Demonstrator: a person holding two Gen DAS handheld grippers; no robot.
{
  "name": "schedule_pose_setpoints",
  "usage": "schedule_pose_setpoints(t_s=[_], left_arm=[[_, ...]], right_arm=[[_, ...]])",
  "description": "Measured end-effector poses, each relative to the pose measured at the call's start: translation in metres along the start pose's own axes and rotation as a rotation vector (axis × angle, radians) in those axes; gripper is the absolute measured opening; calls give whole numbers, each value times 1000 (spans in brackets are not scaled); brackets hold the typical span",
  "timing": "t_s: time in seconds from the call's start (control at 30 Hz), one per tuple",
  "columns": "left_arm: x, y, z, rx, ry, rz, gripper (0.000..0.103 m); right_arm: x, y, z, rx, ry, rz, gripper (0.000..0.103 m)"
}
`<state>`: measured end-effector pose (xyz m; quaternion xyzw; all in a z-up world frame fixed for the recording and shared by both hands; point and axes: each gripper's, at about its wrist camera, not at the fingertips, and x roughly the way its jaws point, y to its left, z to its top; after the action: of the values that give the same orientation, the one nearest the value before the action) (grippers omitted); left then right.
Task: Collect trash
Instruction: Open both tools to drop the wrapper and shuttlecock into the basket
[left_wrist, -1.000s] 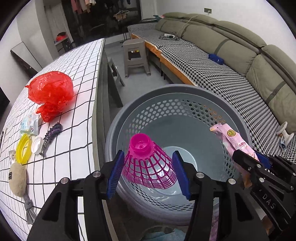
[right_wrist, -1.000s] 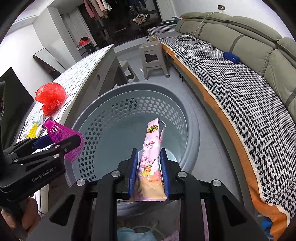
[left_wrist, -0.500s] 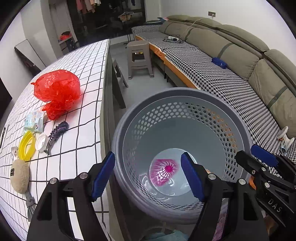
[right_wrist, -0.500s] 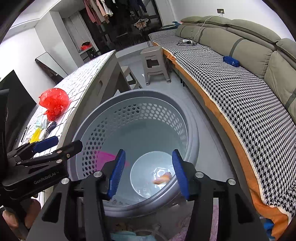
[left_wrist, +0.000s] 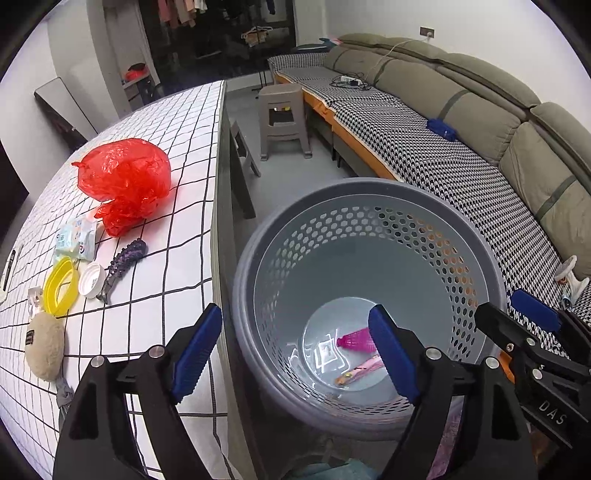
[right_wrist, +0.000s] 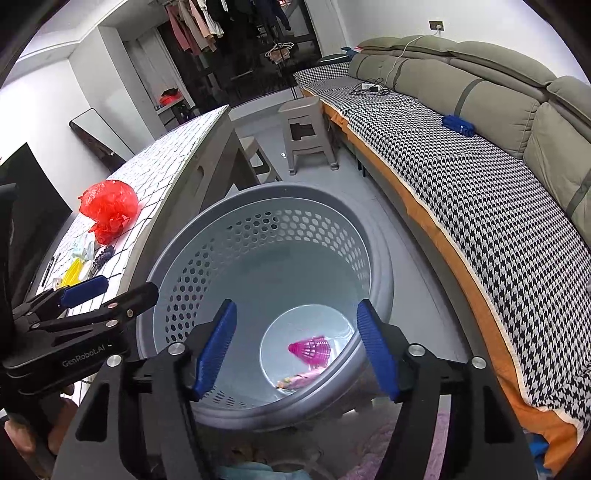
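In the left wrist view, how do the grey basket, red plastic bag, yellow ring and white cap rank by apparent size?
1. grey basket
2. red plastic bag
3. yellow ring
4. white cap
The basket is also nearest the camera.

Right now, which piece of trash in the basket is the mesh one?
The pink shuttlecock, lying on its side on the basket floor. The snack wrapper beside it is flat.

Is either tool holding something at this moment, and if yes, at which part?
Nothing is held. The left tool and right tool have just been opening; both are empty above the grey perforated plastic basket.
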<state>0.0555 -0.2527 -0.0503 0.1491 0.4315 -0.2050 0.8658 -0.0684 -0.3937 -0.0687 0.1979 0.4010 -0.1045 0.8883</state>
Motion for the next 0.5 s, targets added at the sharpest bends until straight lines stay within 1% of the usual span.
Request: schedule_pose_setpoints(t_s=[0.27, 0.5], left_arm=[[-6, 2, -3, -1, -7, 12, 81], [-16, 6, -8, -5, -30, 10, 82]], right_arm=[[-4, 0, -4, 7, -9, 1, 66], [-15, 4, -8, 3, -31, -2, 66]])
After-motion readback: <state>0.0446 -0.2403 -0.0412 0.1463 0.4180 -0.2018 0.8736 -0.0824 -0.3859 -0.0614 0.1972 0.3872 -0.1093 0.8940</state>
